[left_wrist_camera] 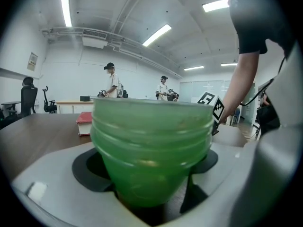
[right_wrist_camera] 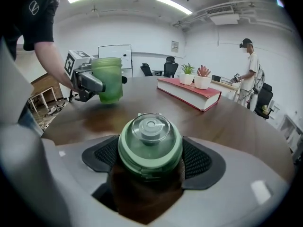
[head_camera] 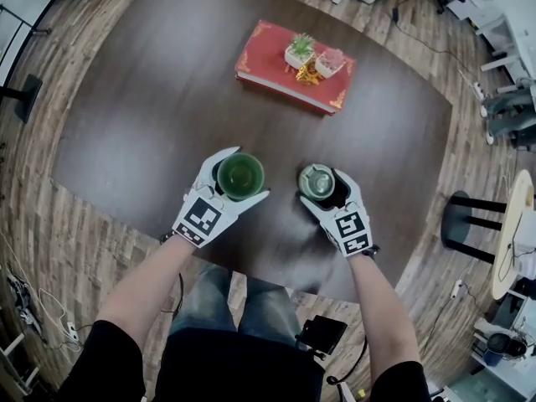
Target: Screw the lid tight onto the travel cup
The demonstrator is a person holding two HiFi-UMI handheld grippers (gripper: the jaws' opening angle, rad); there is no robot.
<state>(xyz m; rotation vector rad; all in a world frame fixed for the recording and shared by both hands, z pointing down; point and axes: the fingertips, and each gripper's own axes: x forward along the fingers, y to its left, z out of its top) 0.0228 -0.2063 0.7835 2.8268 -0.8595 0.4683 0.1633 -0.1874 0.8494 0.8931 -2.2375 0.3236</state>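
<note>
sleeves (head_camera: 105, 360) black | jeans (head_camera: 239, 308) blue | left gripper (head_camera: 243, 175), right gripper (head_camera: 319, 184) white

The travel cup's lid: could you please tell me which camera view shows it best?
The right gripper view: the green lid with its clear dome sits large in the right gripper. The head view shows it small, from above. The left gripper view doesn't show it; the cup fills that view.
</note>
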